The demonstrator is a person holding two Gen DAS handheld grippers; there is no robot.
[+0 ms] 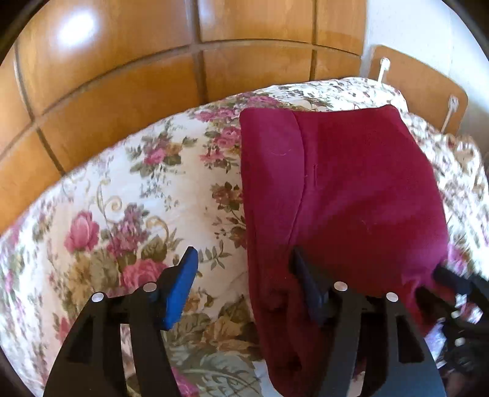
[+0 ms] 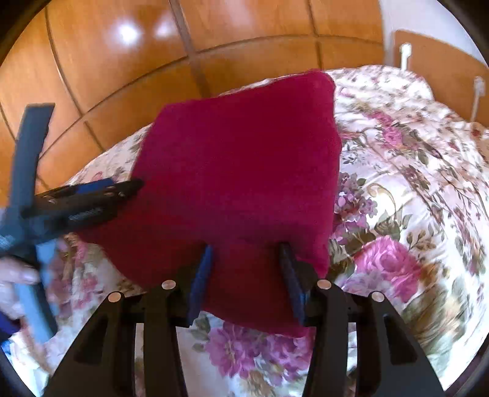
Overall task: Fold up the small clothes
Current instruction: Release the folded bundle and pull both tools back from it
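The left gripper (image 1: pixel 244 268) hangs with jaws parted, straddling the near left edge of the folded crimson garment (image 1: pixel 351 183) on the floral bed (image 1: pixel 122 189); the right gripper (image 2: pixel 247 268) jaws straddle its near edge, grip uncertain

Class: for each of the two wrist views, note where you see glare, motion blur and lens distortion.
Left wrist view: white glare on the wardrobe; straight panel seams bow into curves; the right tool at the right edge is smeared. Right wrist view: two glare spots on the wardrobe; the left tool and the hand are smeared; the red garment looks soft; black corners frame both.
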